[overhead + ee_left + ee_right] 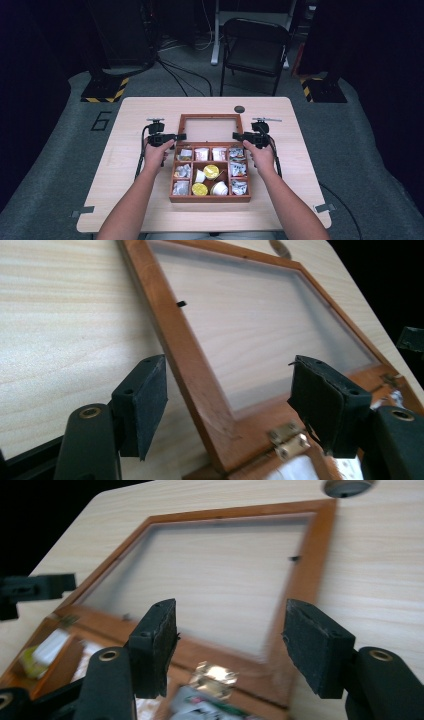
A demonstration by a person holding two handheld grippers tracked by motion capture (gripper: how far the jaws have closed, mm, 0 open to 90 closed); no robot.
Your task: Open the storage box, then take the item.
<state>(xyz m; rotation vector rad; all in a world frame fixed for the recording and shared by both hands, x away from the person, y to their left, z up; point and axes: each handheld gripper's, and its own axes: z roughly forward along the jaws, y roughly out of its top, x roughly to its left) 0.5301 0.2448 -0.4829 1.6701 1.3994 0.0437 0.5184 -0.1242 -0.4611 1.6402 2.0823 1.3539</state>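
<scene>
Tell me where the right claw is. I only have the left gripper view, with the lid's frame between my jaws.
Observer: In the high view the right claw is at the lid's right edge near the hinge end, mirroring the left claw.
Operator: Is it squeezing the frame?
Observer: It doesn't look like it. In the right gripper view its pads stand apart, with the lid's right rail between them.
Operator: What's in the box?
Observer: The high view shows the box open. Its outer compartments hold small packets, and there are yellow-topped cups in the middle.
</scene>
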